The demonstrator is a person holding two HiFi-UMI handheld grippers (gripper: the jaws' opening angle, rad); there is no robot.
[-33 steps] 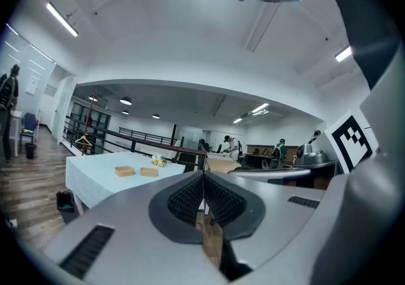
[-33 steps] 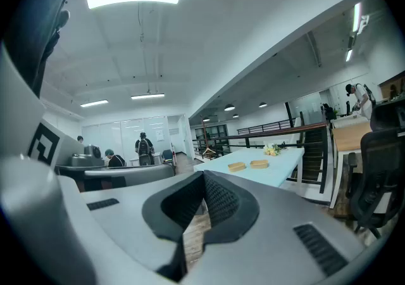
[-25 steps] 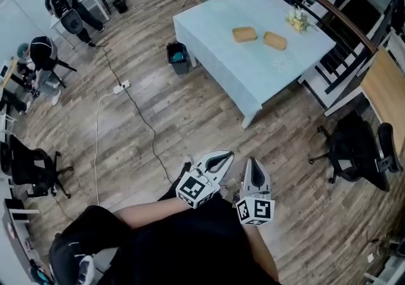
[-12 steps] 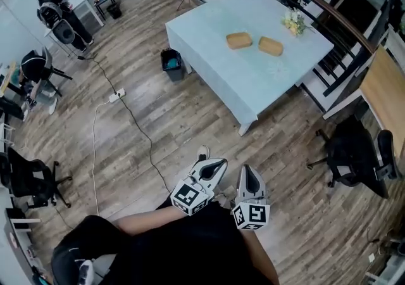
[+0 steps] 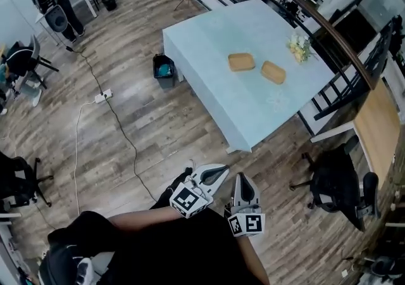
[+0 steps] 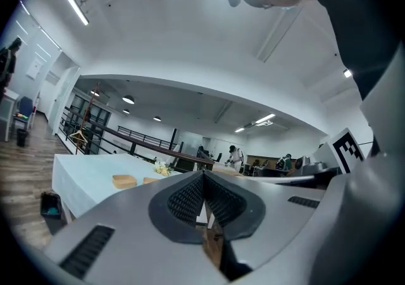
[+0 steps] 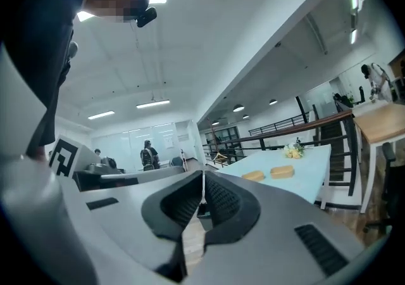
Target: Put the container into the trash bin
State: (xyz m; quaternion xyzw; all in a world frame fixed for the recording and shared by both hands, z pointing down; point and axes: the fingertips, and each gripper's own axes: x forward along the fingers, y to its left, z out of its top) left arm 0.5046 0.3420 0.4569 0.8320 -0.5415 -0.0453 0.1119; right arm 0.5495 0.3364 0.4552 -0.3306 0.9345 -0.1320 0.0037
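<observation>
Two tan containers [image 5: 241,61] [image 5: 273,72] lie on the pale blue table [image 5: 209,37], far ahead of both grippers. The small dark trash bin [image 5: 163,67] stands on the wood floor at the table's left corner. My left gripper [image 5: 218,170] and right gripper [image 5: 242,178] are held side by side low in the head view, pointing level toward the table. Both are shut with nothing between the jaws. The left gripper view shows its closed jaws [image 6: 204,174], the containers [image 6: 124,181] and the bin [image 6: 50,204]. In the right gripper view the closed jaws [image 7: 203,174] sit left of the containers [image 7: 253,176].
A bunch of flowers [image 5: 299,46] stands at the table's far side. A black office chair [image 5: 335,182] sits right of my path, beside a wooden desk [image 5: 373,125]. A cable with a power strip [image 5: 101,95] runs over the floor at left. More chairs and people are far left.
The table, the bin and the containers have come closer and shifted in the head view as the person walks toward them. Both grippers stay shut and side by side.
</observation>
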